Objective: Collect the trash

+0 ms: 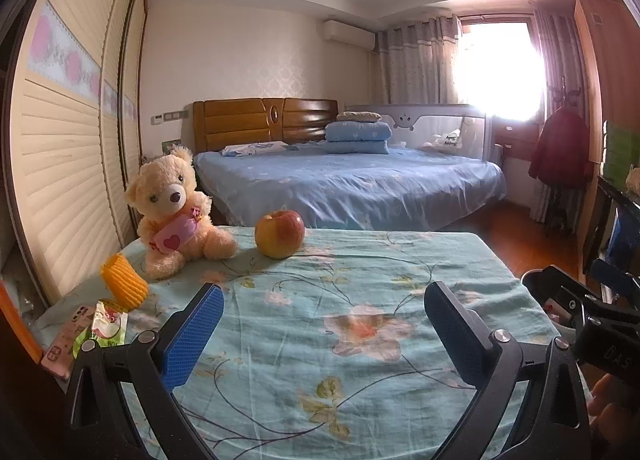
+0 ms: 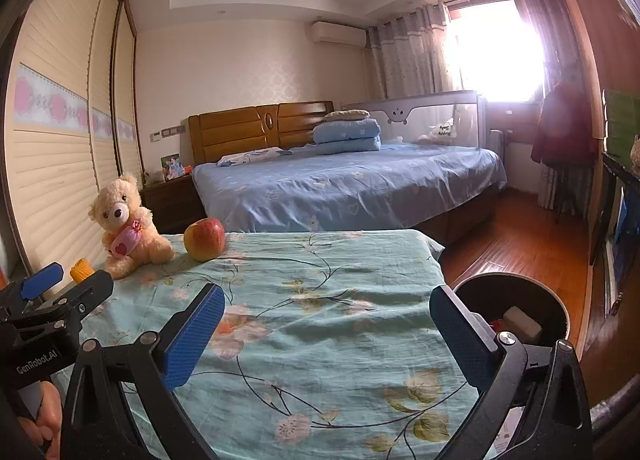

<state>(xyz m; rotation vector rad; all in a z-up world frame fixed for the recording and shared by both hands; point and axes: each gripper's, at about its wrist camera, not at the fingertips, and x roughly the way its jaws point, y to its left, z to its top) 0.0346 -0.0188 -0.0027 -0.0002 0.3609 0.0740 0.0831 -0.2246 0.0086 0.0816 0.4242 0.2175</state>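
A yellow foam fruit net [image 1: 123, 281] lies at the table's left edge, and its top shows in the right wrist view [image 2: 82, 268]. A crumpled green and white wrapper [image 1: 105, 329] lies just in front of it. A black trash bin [image 2: 516, 314] with a white piece inside stands on the floor at the table's right. My left gripper [image 1: 324, 302] is open and empty over the floral tablecloth [image 1: 360, 300], right of the wrapper. My right gripper [image 2: 328, 302] is open and empty above the cloth, left of the bin.
A teddy bear [image 1: 176, 212] and an apple [image 1: 279, 233] sit at the table's far left. A pink phone [image 1: 66, 340] lies beside the wrapper. A wardrobe [image 1: 60, 140] runs along the left. A blue bed [image 1: 348, 184] stands behind the table.
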